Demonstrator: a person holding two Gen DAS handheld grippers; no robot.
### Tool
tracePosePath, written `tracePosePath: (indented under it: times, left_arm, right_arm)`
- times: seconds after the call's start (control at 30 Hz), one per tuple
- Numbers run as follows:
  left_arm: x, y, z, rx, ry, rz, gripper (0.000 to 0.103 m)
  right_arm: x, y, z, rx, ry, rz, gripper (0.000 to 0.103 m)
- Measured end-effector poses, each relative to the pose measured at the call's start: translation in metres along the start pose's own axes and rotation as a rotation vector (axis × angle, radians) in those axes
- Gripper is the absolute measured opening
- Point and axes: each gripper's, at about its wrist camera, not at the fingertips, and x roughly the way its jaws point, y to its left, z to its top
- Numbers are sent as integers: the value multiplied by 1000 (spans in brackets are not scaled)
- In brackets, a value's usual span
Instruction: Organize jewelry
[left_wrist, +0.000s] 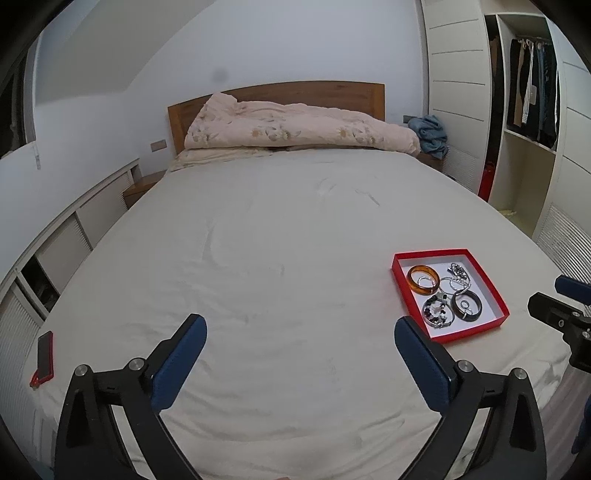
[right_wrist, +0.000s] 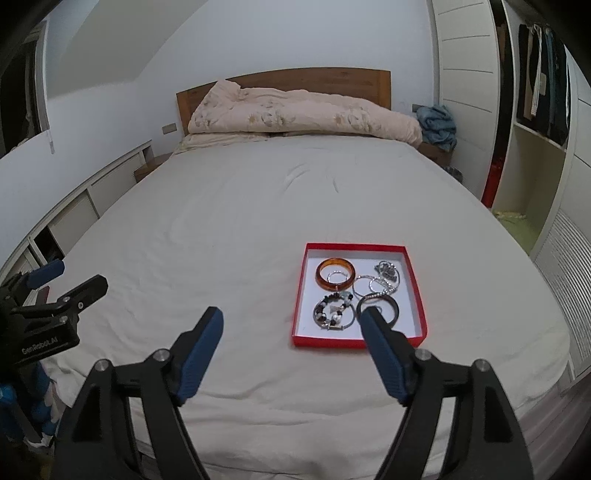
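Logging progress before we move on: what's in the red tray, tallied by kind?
Amber bangle: 1
Black bangle: 1
Beaded bracelet: 1
Silver pieces: tangled, too fine to count
Total in the red tray: 3, plus the silver pieces

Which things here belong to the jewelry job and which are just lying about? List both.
Job: red tray; amber bangle; beaded bracelet; black bangle; silver chains.

Lying about: phone; quilt; blue cloth.
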Motion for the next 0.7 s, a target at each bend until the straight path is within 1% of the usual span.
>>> tracePosePath:
  times: [0.2, 0.53, 0.7]
  left_arm:
    - [6, -3, -2, -5, 12, 12, 101]
    - [13, -5, -3, -32, 19, 18, 102]
    - [18, -4, -8, -32, 46, 20, 102]
  right_arm:
    - [9, -2, -5, -4, 18, -3, 79]
    - [15, -13, -5, -14, 14, -26, 80]
    - [17, -17, -7, -12, 18, -35, 80]
